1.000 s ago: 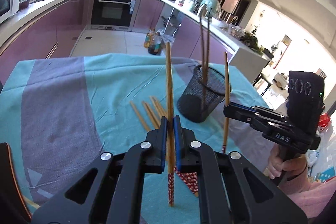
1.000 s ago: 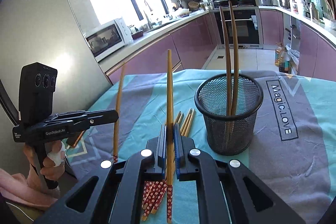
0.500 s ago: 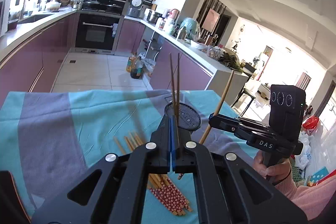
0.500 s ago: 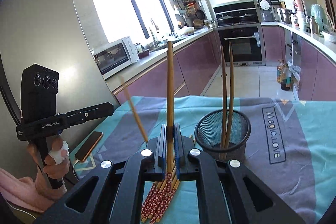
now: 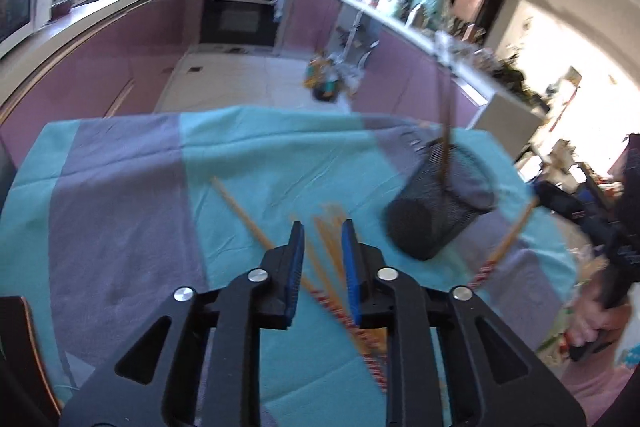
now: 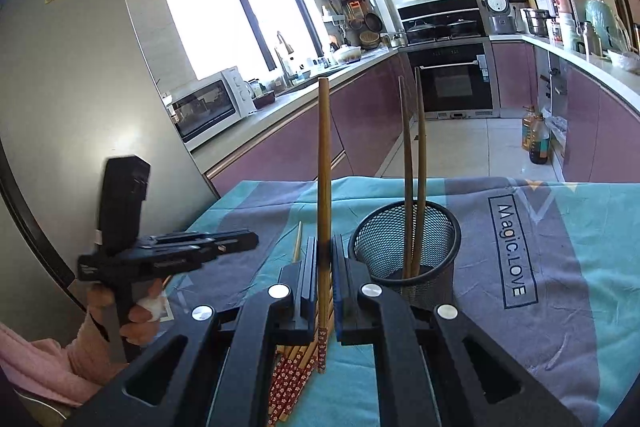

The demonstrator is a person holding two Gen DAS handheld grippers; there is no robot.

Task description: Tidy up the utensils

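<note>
Our left gripper is opening its jaws with nothing between them, poised over the loose chopsticks on the teal tablecloth, likely to pick the next one. Our right gripper is clamped on one chopstick, held upright so it can drop end-first into the black mesh holder just beside it, where two chopsticks already stand. More lie heaped below.

Sunlit kitchen, purple cabinets, built-in oven
</note>
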